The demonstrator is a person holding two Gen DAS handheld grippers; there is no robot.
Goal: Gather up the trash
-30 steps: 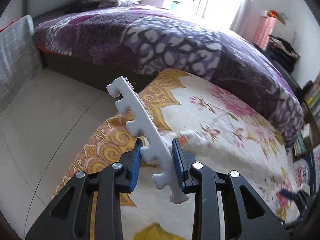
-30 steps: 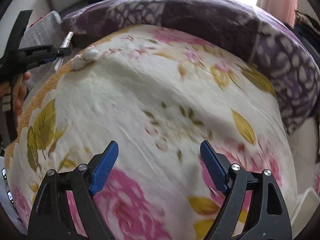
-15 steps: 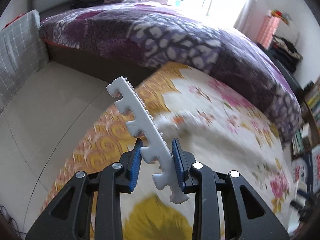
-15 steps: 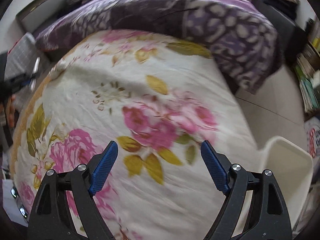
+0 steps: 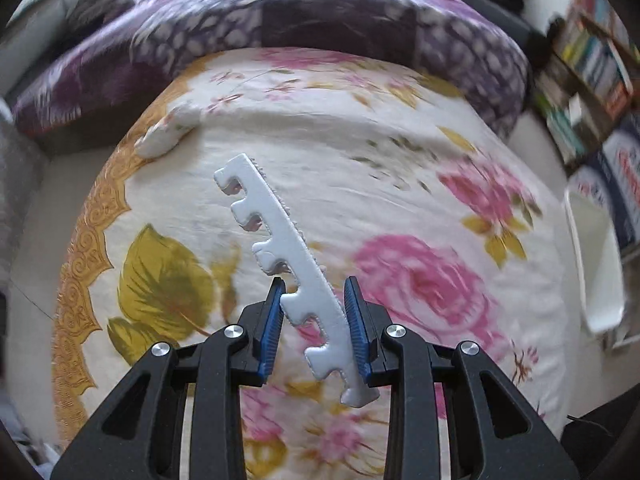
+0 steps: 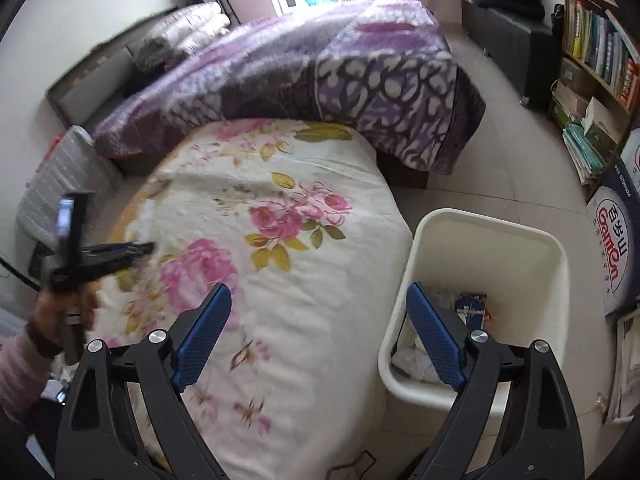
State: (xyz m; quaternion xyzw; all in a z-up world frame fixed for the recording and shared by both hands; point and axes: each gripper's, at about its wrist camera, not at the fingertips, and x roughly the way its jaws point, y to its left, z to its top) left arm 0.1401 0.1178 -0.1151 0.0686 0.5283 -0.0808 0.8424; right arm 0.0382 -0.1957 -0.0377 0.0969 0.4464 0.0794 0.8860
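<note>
Both views have swung across the bed since a second ago: the left wrist camera, which then looked over the floor and the bed's near corner, now looks down on the flowered cream bedspread [image 5: 360,152], and the right wrist camera has turned from the spread to take in the white plastic rectangular bin [image 6: 492,232] on the tiled floor beside the bed.

The left gripper [image 5: 316,312] has its jaws clamped on the white notched foam strip [image 5: 280,240], gripped low on its length so that most of it sticks up and forward, tilted to the left, clear of the bedding. That hold probably keeps the light piece from slipping while it is carried.

The right gripper [image 6: 320,336] is empty; its jaws are opening wide, one blue pad over the spread, the other over the bin's near rim. The bin already holds crumpled white scraps and a blue carton, so it is likely the place for the strip.

A crumpled white lump [image 5: 168,136] lies near the spread's far left edge, possibly more trash to collect. In the right view a person's hand [image 6: 60,308] in a pink sleeve holds the left gripper over the bed.
</note>
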